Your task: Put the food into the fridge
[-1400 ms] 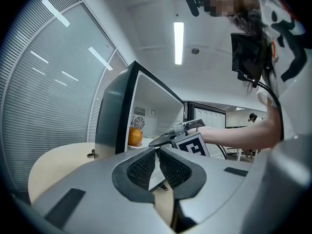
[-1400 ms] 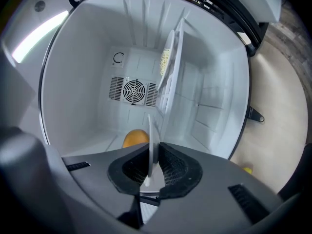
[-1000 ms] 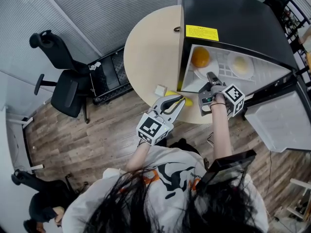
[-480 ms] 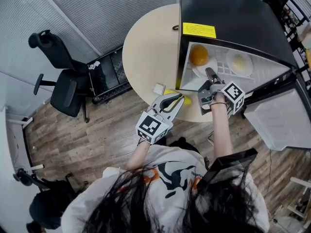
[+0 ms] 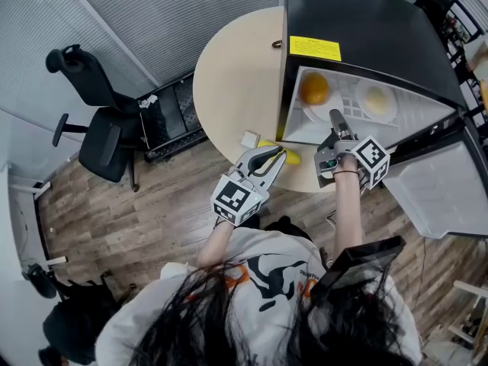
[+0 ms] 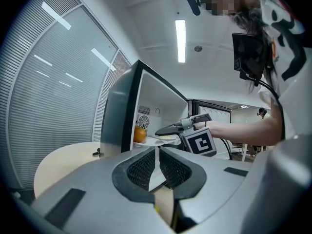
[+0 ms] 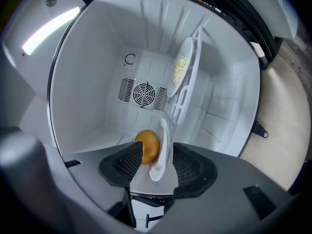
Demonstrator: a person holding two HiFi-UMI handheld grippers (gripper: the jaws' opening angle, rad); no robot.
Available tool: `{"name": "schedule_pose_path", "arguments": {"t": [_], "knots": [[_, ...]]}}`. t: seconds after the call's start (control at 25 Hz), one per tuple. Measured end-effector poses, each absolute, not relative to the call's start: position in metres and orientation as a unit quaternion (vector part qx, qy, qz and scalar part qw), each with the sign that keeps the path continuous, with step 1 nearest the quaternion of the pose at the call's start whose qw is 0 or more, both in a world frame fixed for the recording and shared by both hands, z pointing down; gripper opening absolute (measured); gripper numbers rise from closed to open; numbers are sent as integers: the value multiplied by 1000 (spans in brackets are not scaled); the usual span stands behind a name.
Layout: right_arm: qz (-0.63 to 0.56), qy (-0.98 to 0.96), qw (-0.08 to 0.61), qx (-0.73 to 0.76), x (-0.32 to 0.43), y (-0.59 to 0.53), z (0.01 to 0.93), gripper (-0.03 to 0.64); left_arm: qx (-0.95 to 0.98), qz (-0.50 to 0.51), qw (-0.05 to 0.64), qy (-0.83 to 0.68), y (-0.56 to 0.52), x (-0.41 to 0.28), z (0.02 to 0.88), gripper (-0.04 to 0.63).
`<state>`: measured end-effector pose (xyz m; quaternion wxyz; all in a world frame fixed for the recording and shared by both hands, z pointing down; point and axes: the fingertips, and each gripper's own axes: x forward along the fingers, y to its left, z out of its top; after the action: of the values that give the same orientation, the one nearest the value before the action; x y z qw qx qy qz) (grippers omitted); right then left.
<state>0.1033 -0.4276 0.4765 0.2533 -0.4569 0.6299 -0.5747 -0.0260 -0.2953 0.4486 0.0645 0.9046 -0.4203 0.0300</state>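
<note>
In the head view I see the black fridge (image 5: 366,21) over the right part of the round, smooth beige table (image 5: 229,75). Its door (image 5: 438,193) is swung out to the right, showing a white liner. The right gripper (image 5: 333,120) sits at the mouth of the white compartment. The left gripper (image 5: 280,155) waits outside at the table's near edge, with the fridge's black side wall between it and the opening. A yellow food (image 5: 294,158) lies at its tips and a small white square (image 5: 251,139) sits just beside it. A black office chair (image 5: 99,136) and a black crate (image 5: 171,117) stand on the wood-plank floor, well apart from the table.

In the left gripper view, my mesh-faced pads are drawn together at the tips on the yellow food, of which only a pale sliver and a yellow speck show.

The right gripper view is rolled on its side. Its jaws have just been opening and now stand wide. The thin rim of a glossy white plate (image 7: 160,162) stands between the pads, which do not press on it. A round orange (image 7: 147,146) rests on that plate. Behind it a white wire shelf (image 7: 194,82) carries a second plate (image 7: 186,57) of pale yellow food. A round fan grille (image 7: 145,92) sits in the ribbed back wall.
</note>
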Motion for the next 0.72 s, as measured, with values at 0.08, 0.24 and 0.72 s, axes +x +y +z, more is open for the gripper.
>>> {"name": "schedule_pose_path", "arguments": {"t": [0.08,0.24,0.72], "knots": [[-574,627,247,-465,108,-421,477,193,904,29,65,-422,-295,-26,449,25],[-572,625,237,-476,115,-403,485,160,903,28,65,-423,-296,-28,448,25],[-572,639,228,-462,103,-412,486,46,906,31,65,-418,-295,-27,451,25]]}}
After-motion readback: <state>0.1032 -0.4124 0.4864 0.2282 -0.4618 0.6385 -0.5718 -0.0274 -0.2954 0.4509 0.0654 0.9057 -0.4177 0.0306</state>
